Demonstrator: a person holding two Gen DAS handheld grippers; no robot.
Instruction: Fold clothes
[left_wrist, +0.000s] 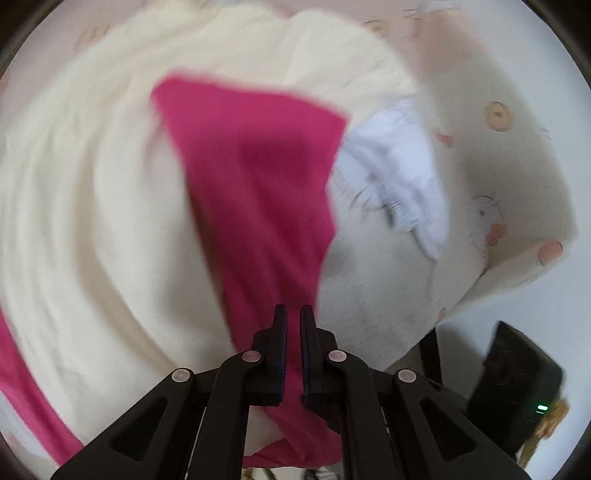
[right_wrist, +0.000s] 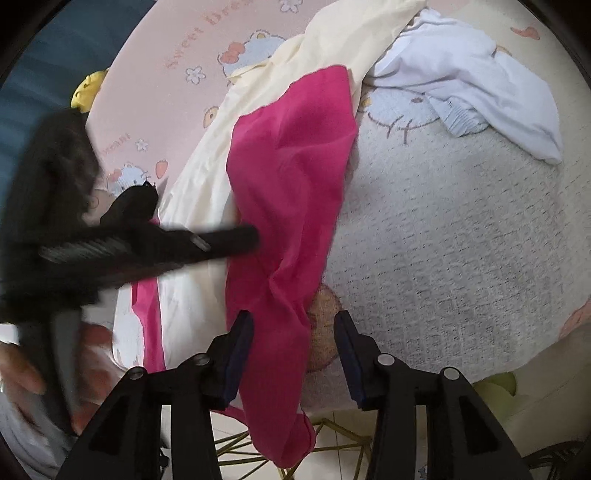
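Observation:
A bright pink garment (left_wrist: 258, 166) lies crumpled over a cream garment (left_wrist: 92, 184) on the bed. My left gripper (left_wrist: 293, 314) is shut on the pink cloth, which runs up between its jaws. In the right wrist view the pink garment (right_wrist: 295, 166) hangs down over the bed's edge, and the cream garment (right_wrist: 207, 177) lies under it. There my right gripper (right_wrist: 293, 321) stands open; the pink cloth lies between its fingers, against the left one, unpressed. The left gripper (right_wrist: 255, 236) reaches in from the left, its tip in the pink fabric.
A white garment (right_wrist: 461, 74) lies bunched at the back right on a cartoon-print blanket (right_wrist: 443, 240). A person's hand (right_wrist: 22, 369) shows at the lower left. A yellow object (right_wrist: 86, 90) sits at the bed's far left. Below the bed's edge are tiled floor and a gold wire frame (right_wrist: 332, 439).

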